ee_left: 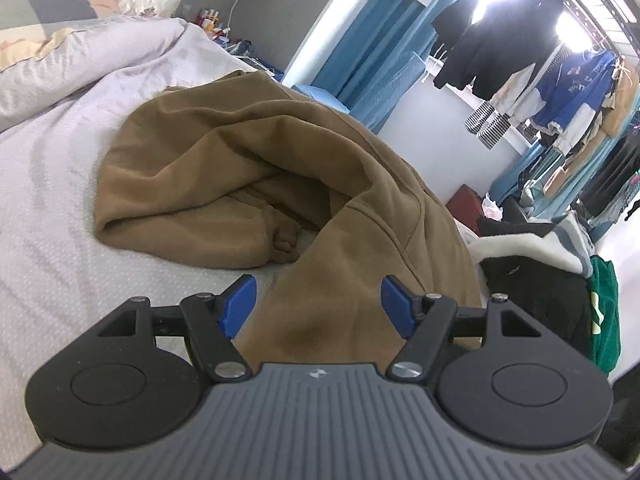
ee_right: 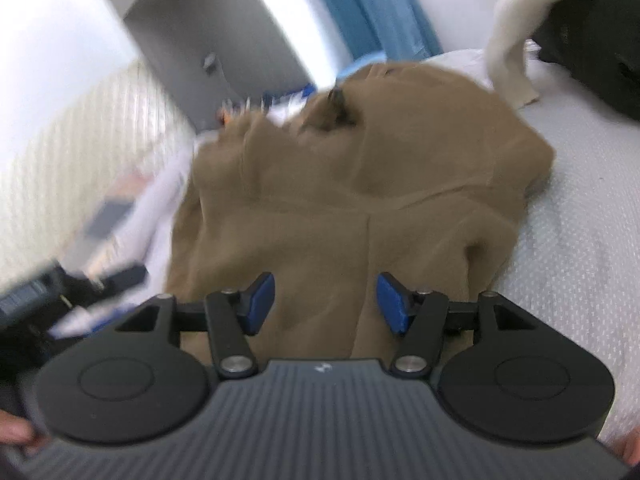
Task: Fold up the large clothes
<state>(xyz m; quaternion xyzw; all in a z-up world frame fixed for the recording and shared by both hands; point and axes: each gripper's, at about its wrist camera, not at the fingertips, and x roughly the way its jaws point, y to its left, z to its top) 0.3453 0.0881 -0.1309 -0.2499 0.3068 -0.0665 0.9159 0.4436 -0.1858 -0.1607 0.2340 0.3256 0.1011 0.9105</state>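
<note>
Hoodie (ee_left: 240, 168), brown, crumpled in a heap on the bed (ee_left: 60, 240); long axis appears to run away from both cameras. Left gripper (ee_left: 316, 304) wide open, empty, a fold of fabric directly under and ahead of it. Right gripper (ee_right: 325, 300) also wide, empty, over the cloth; view blurred. Neither clearly nearer. Surface: pale textured bedspread. Hanging clothes (ee_left: 540, 92) by bright window, dark pile (ee_left: 532, 280) alongside

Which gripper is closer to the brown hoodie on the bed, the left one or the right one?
Cannot tell. The left gripper and the right gripper are both open right over the brown hoodie, gripping nothing.
</note>
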